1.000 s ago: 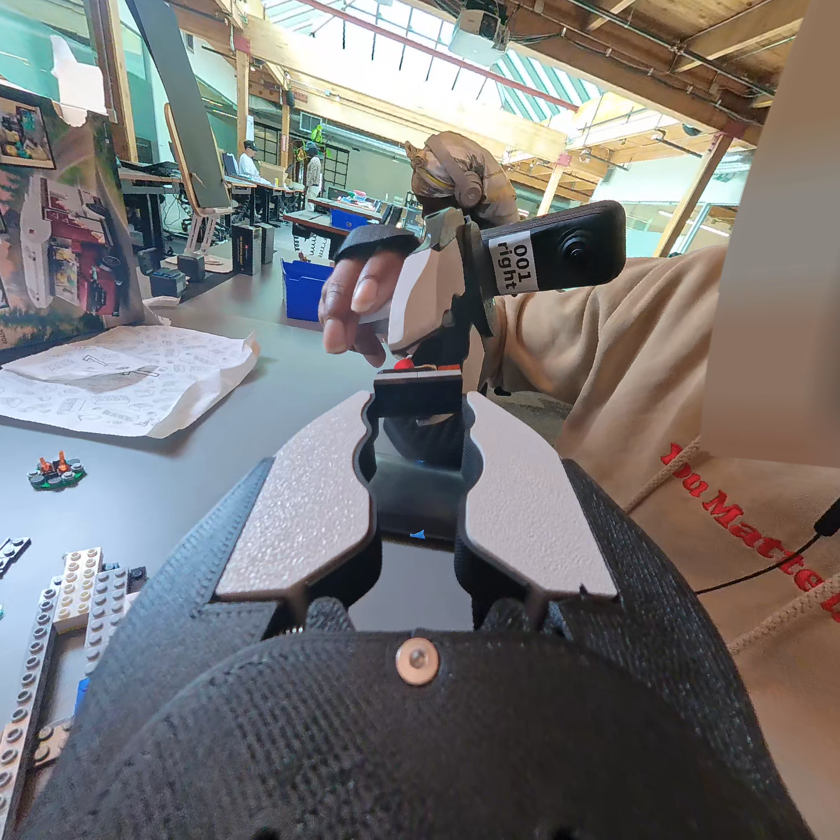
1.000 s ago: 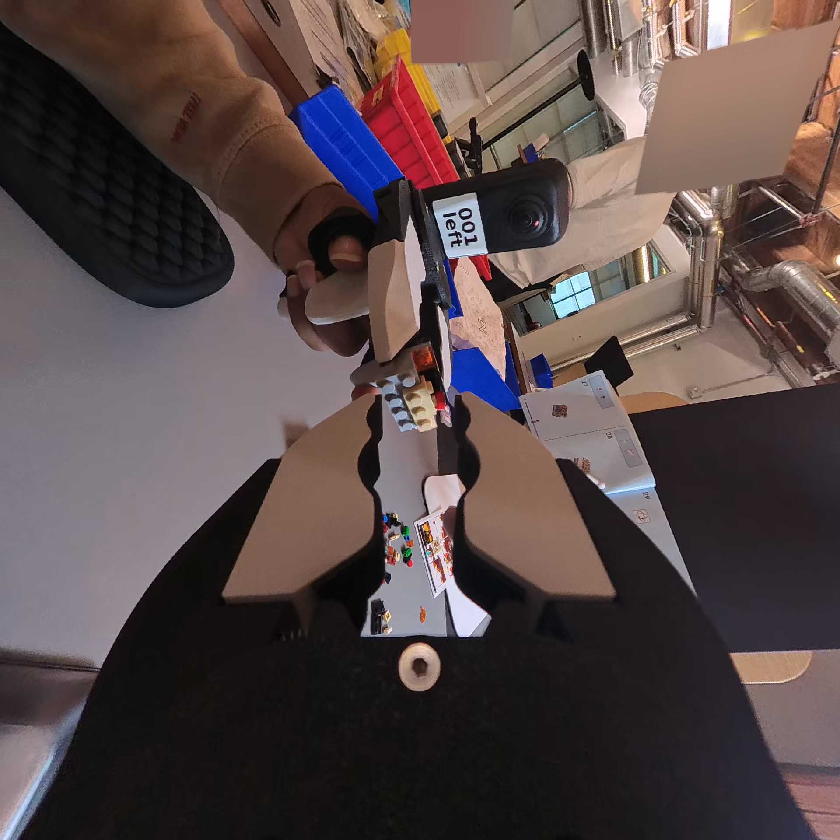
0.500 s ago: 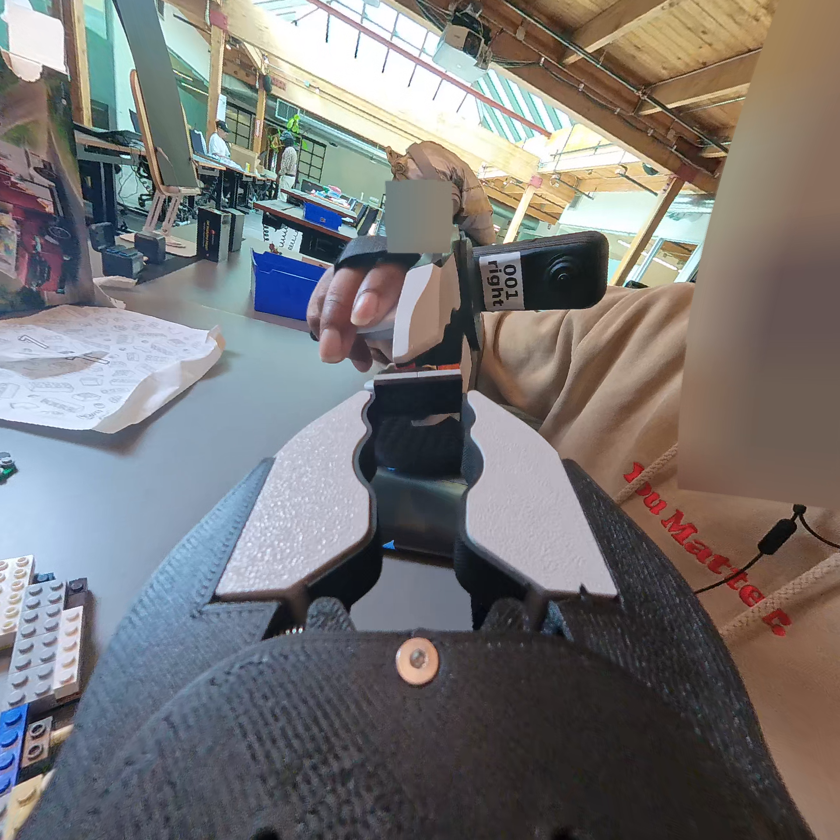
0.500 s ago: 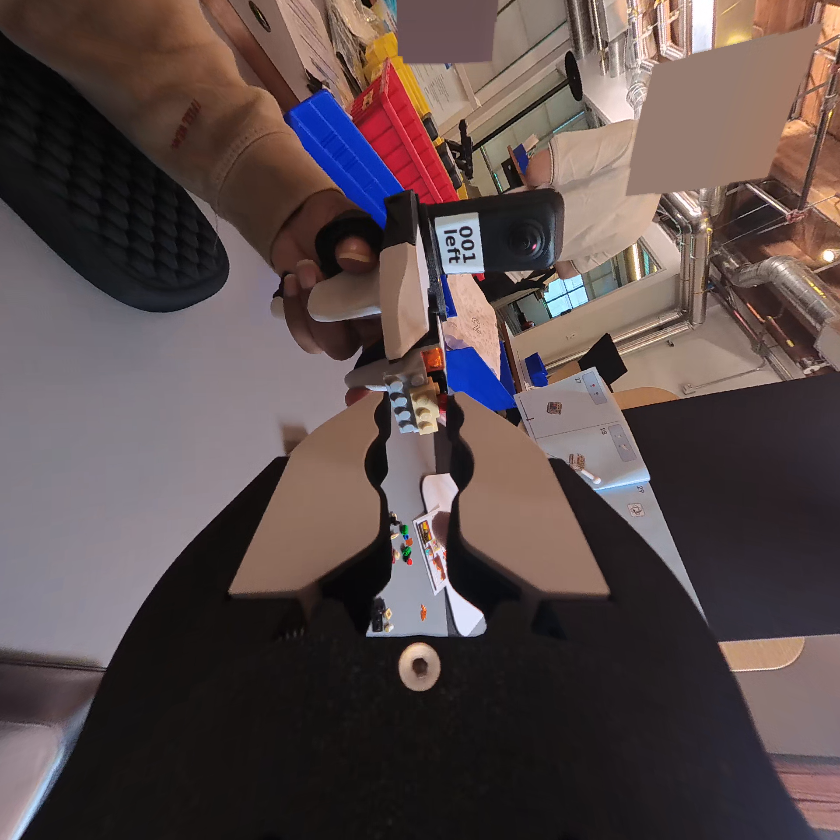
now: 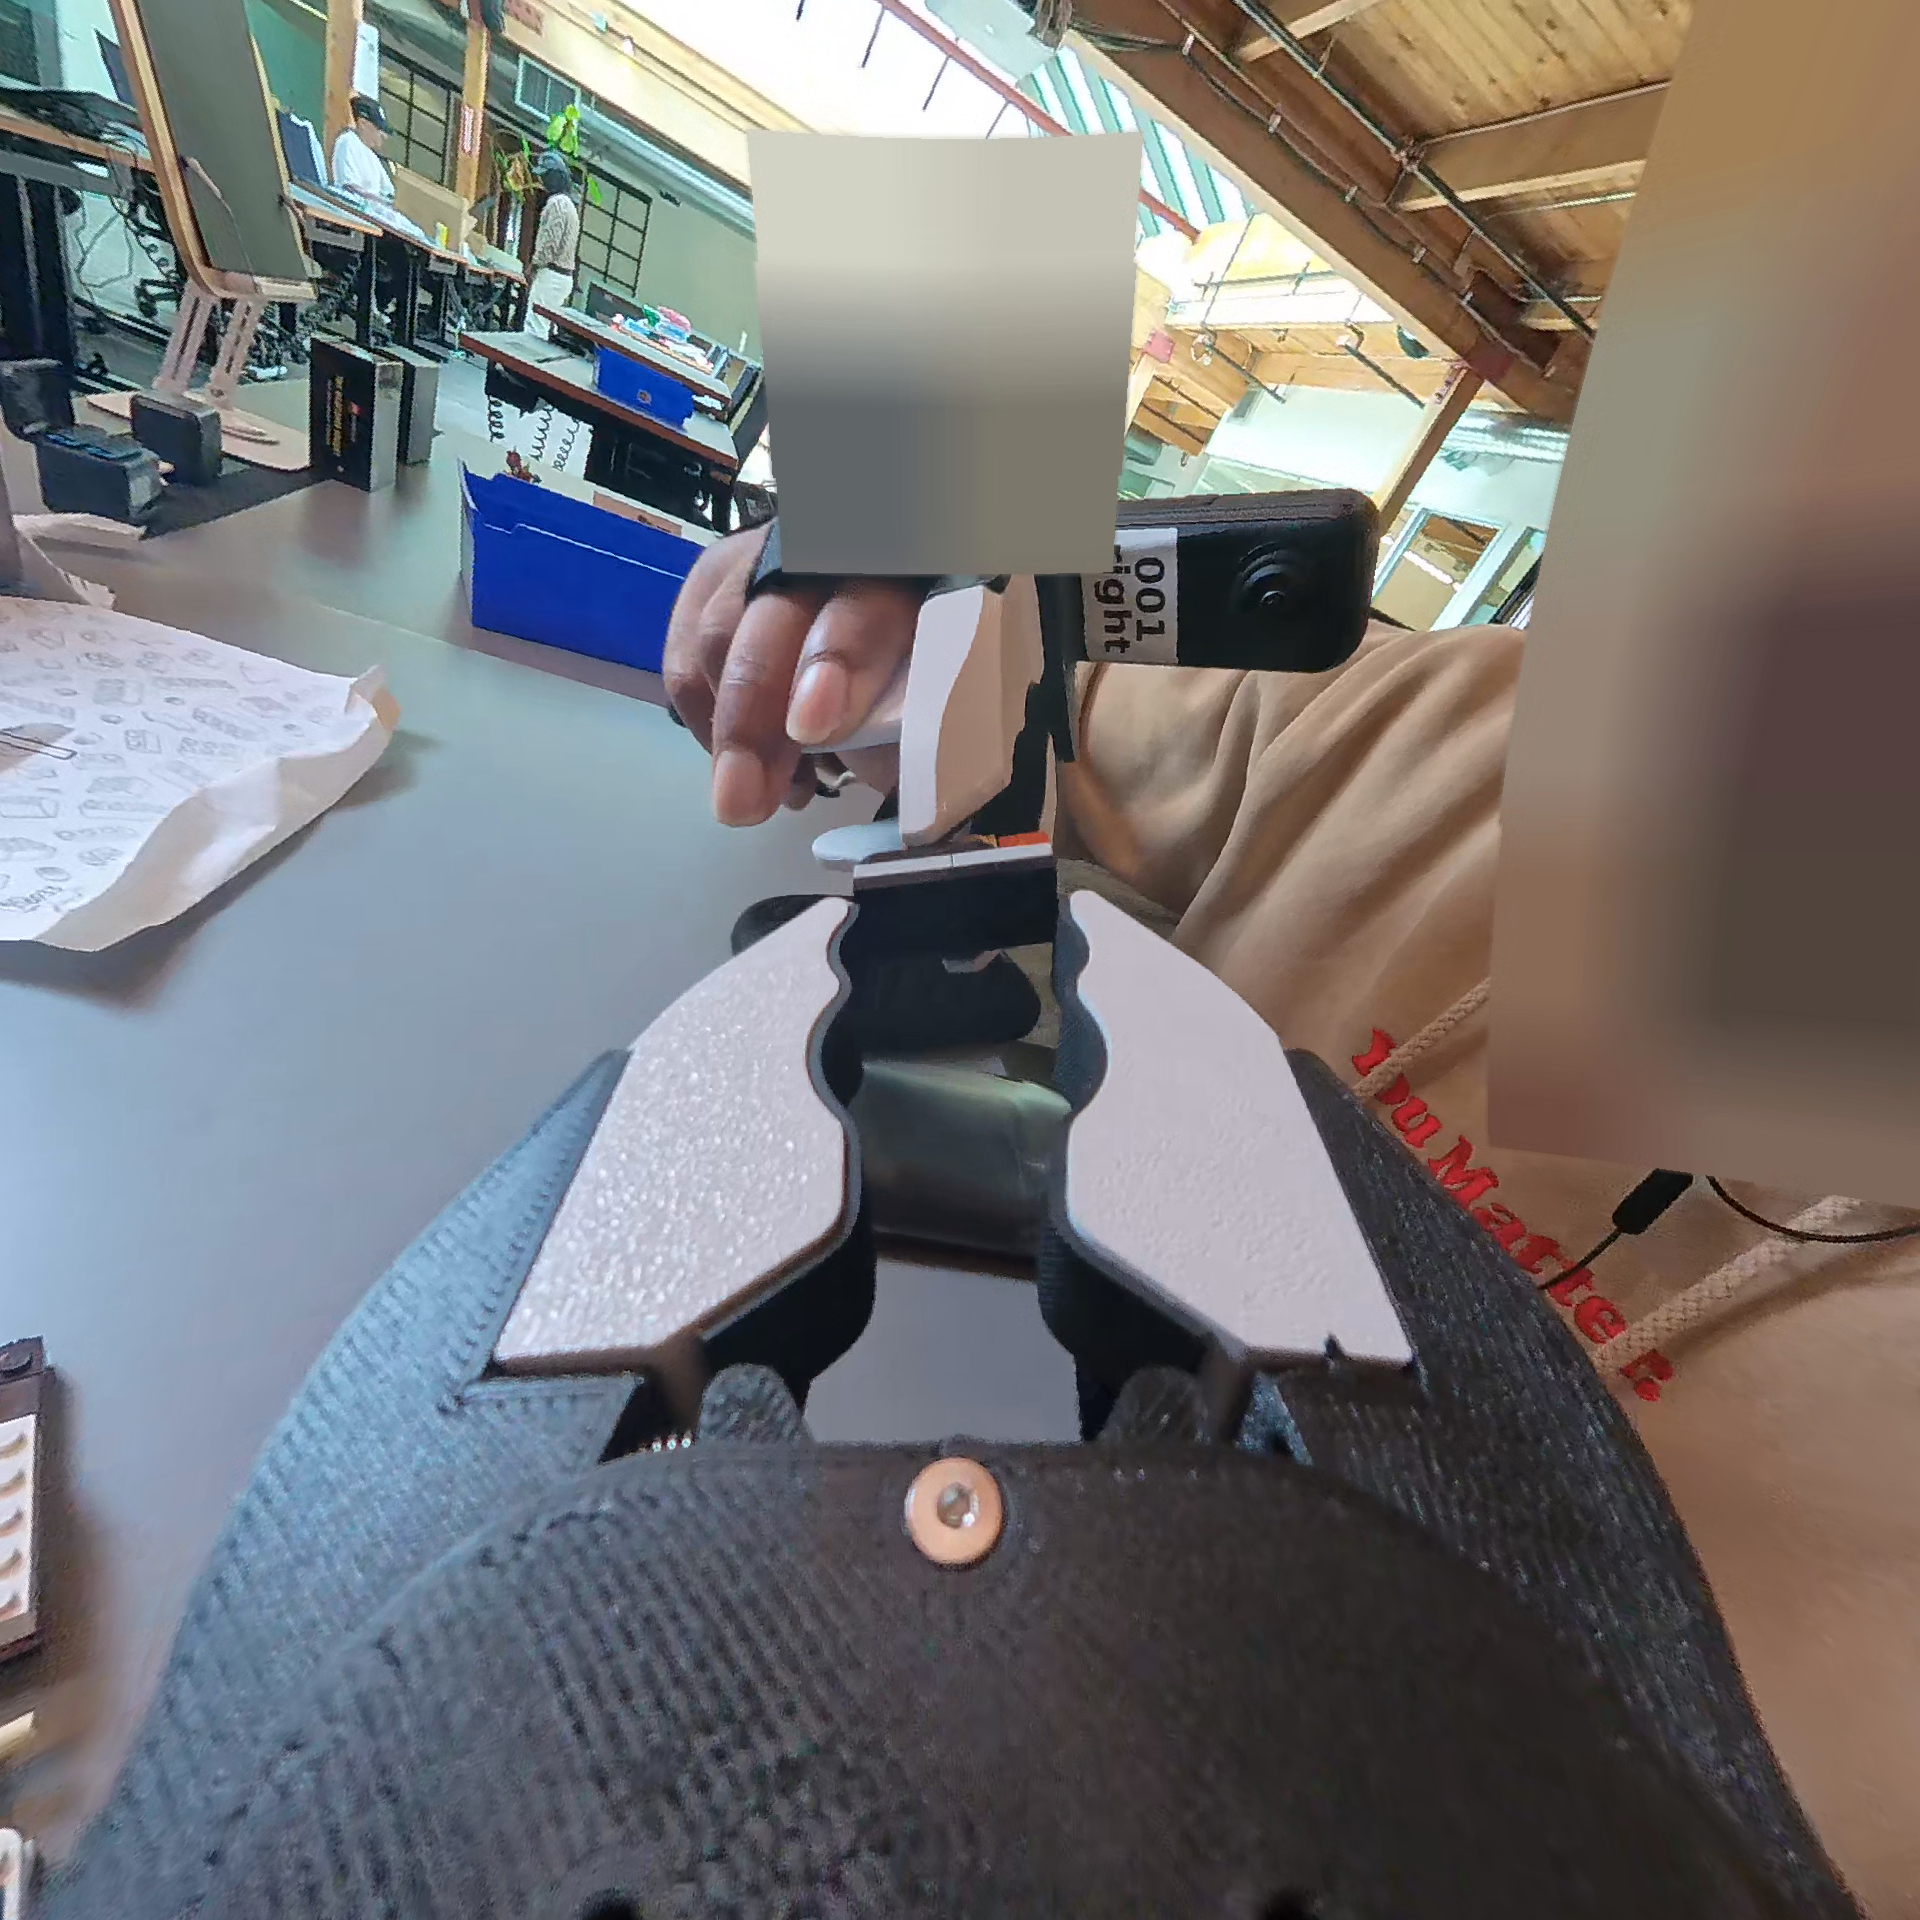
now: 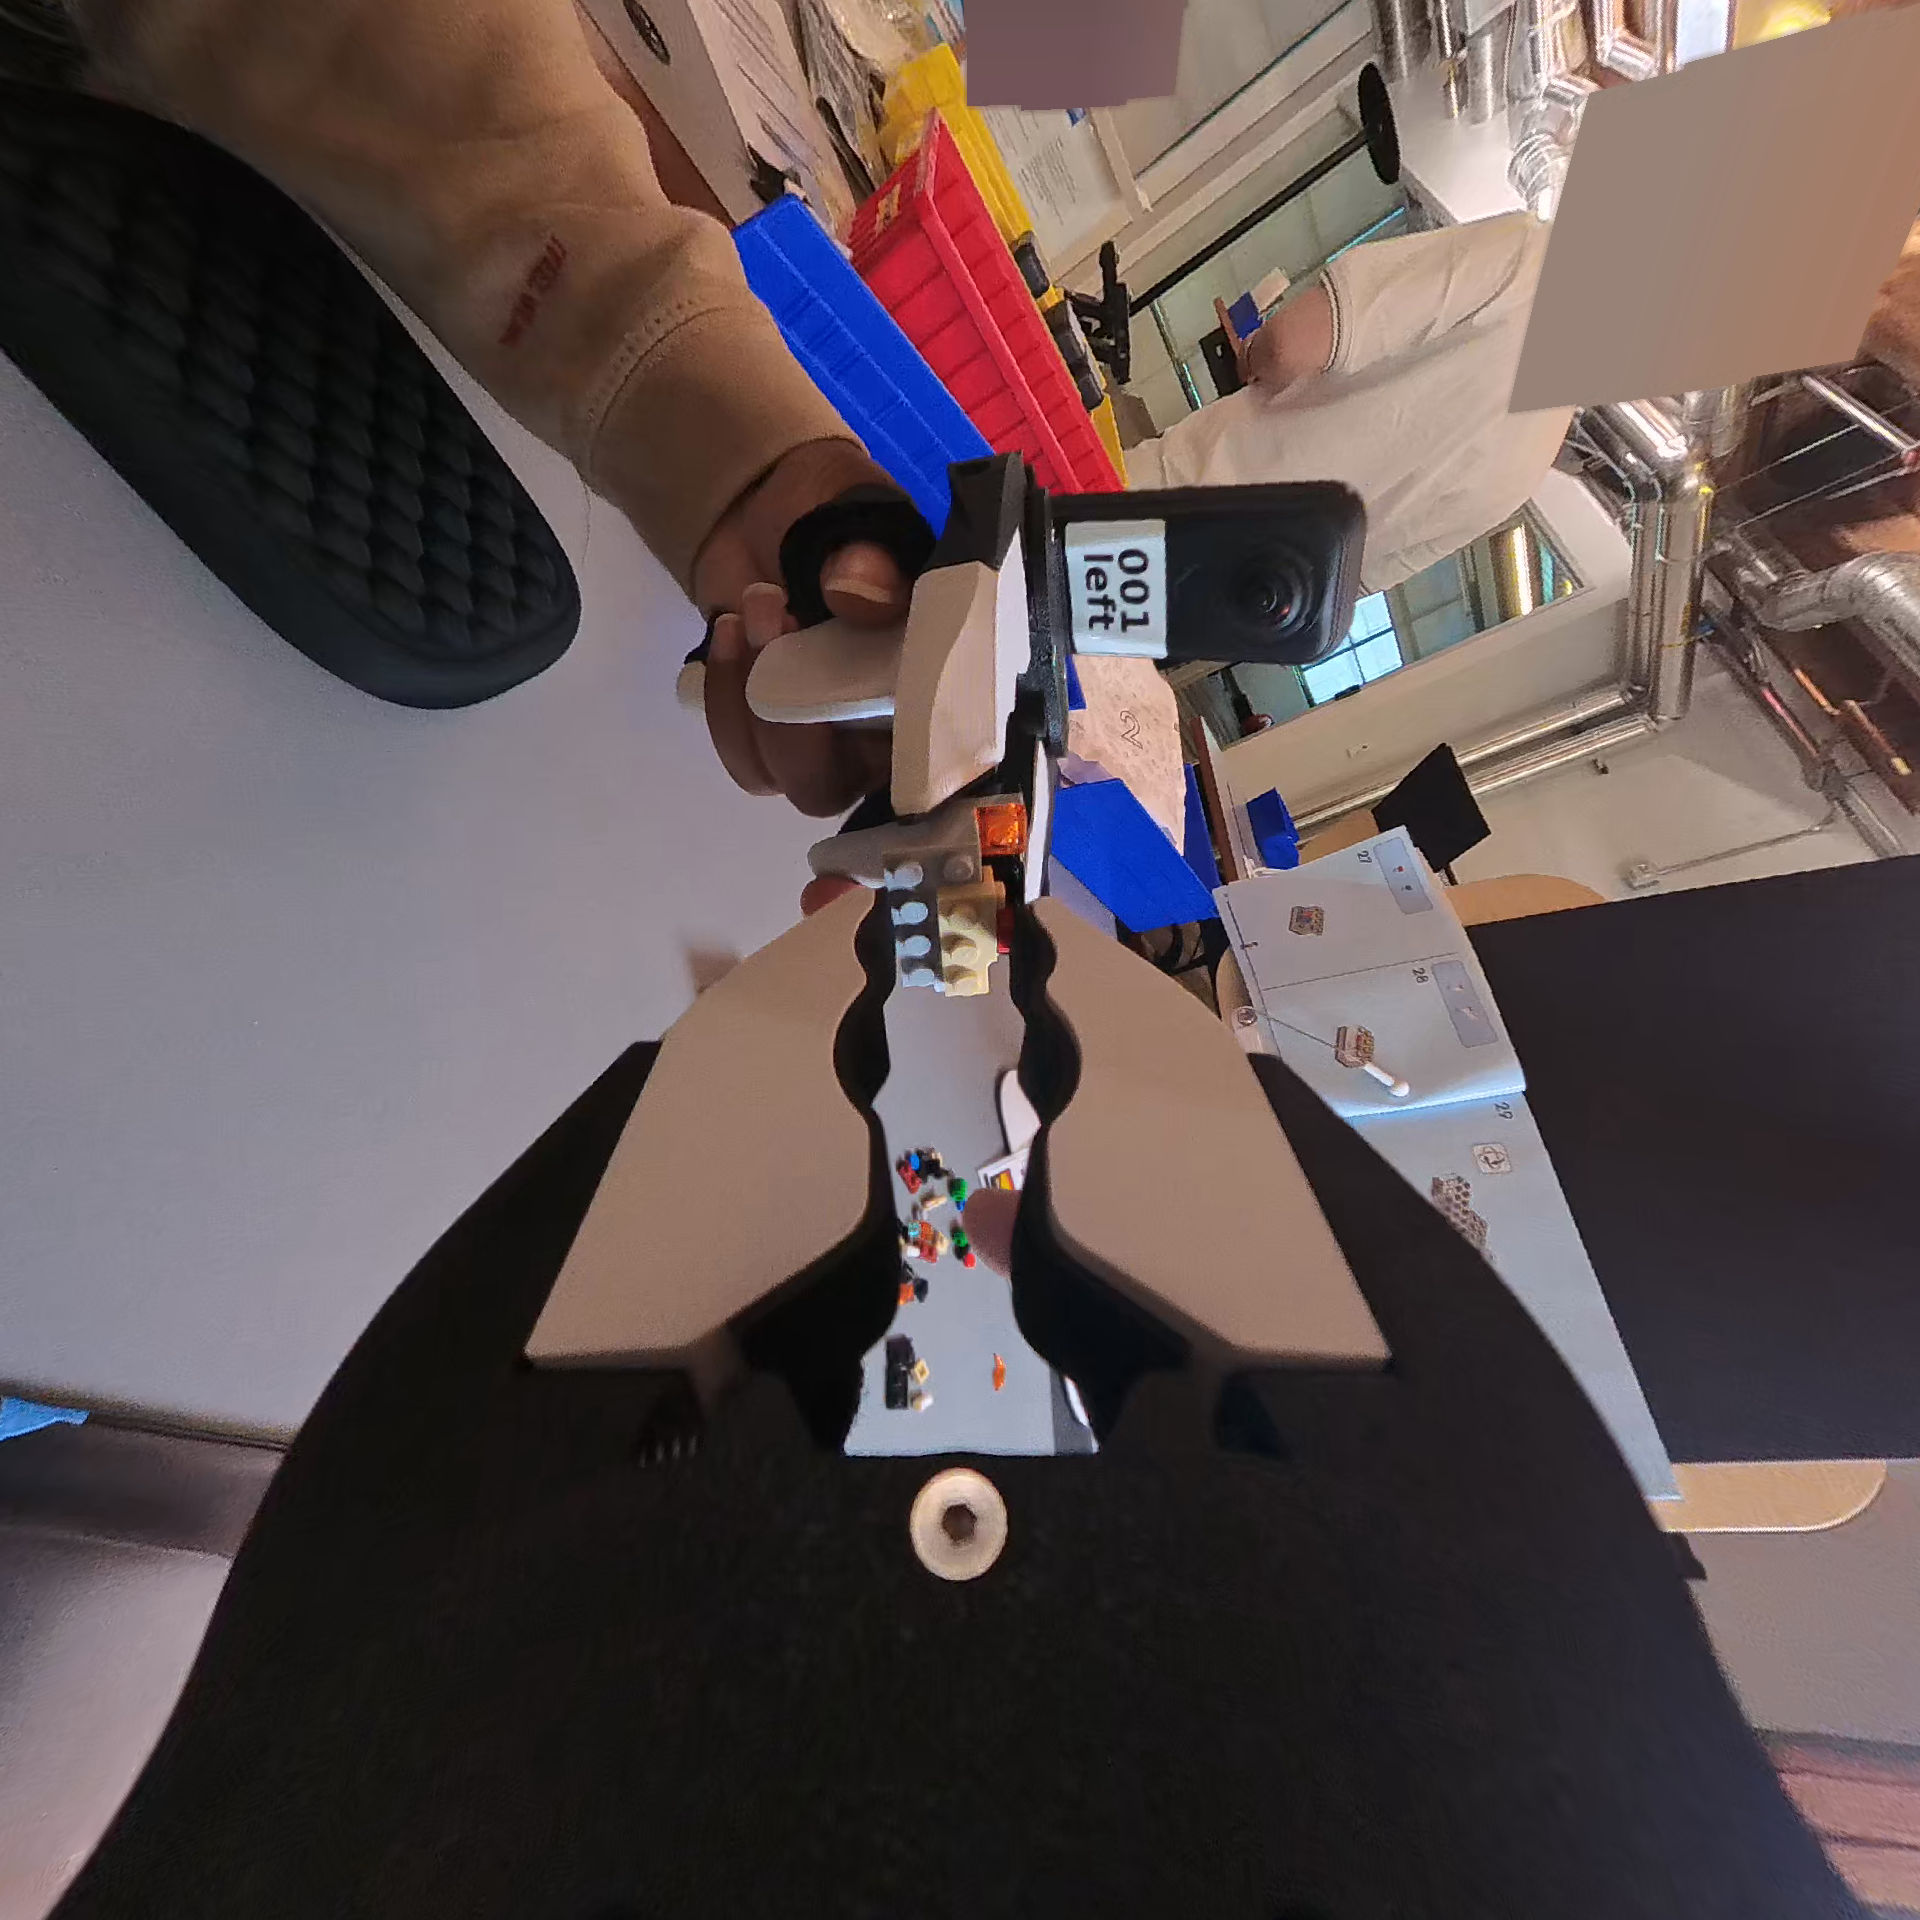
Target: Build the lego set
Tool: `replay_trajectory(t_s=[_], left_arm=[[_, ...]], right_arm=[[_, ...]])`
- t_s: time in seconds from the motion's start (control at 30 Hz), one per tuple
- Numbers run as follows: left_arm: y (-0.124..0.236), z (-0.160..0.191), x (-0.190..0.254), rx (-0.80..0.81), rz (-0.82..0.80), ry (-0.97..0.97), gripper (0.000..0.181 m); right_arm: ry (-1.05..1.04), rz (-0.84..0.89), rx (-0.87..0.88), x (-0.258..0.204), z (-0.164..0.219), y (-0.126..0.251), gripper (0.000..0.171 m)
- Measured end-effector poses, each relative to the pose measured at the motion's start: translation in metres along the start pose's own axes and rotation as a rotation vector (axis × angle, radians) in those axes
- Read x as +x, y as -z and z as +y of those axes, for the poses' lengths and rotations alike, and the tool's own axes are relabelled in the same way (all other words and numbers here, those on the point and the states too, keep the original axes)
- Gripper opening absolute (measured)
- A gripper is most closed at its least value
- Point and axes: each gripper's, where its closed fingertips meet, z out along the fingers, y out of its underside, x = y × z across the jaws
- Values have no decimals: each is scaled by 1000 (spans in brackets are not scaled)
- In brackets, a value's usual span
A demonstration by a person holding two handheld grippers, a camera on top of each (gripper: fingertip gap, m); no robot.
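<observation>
At frame centre, both grippers meet on one small lego block point(image 6: 951, 914). The left gripper point(image 5: 951, 914) and right gripper point(image 6: 951, 935) each pinch it between their fingers, above the desk point(image 5: 416, 935). Uneven squeezing could twist bricks apart, dropping them.

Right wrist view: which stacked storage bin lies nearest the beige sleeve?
The blue bin; it lies directly against the sleeve, while the red bin and yellow bin lie beyond it.
</observation>
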Motion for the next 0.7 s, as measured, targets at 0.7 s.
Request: replay_trajectory(t_s=[0.7], left_arm=[[18,22,-18,97,-40,37,35]], right_arm=[[-49,3,24,-17,17,-23,22]])
